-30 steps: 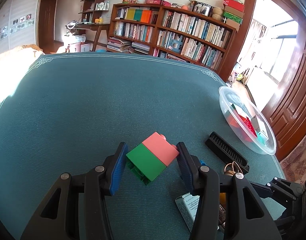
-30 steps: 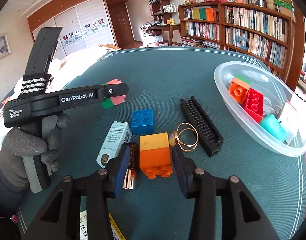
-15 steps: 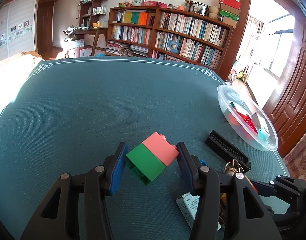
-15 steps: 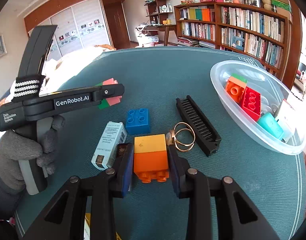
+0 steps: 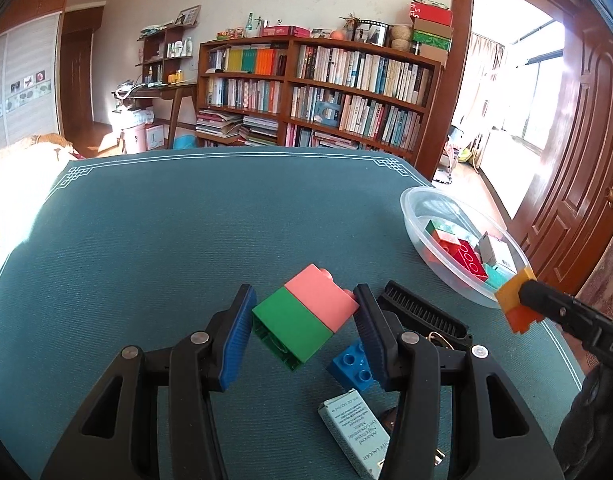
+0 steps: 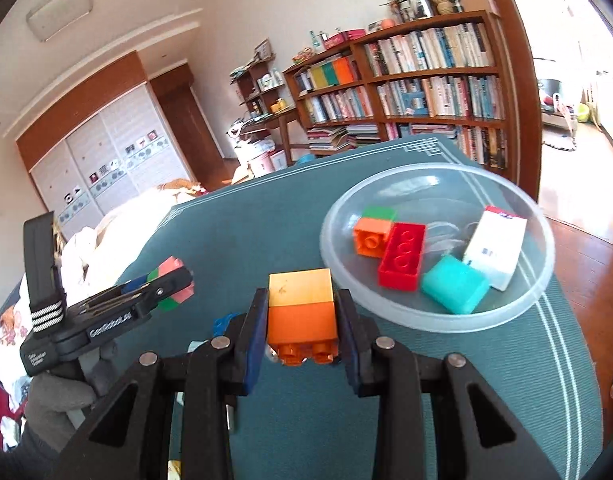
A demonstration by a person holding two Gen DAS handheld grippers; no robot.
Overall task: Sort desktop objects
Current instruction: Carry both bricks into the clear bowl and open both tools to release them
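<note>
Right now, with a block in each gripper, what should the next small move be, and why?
Probably carry the right gripper forward over the clear bowl and release. It grips the yellow-orange block lifted just short of the rim, and similar blocks already lie inside. The left gripper can hold its pink-green block meanwhile.

We hold our left gripper point(image 5: 302, 320) above the teal cloth-covered table point(image 5: 146, 248), its blue-padded fingers point(image 5: 236, 340) clamped on a green-and-pink plastic building block point(image 5: 304, 318) tilted clear of that table. Our right gripper point(image 6: 300, 322) is raised above the same table, its fingers closed on a yellow-and-orange plastic building block point(image 6: 300, 312). A grey-gloved hand point(image 6: 58, 400) grips the left gripper's handle.
</note>
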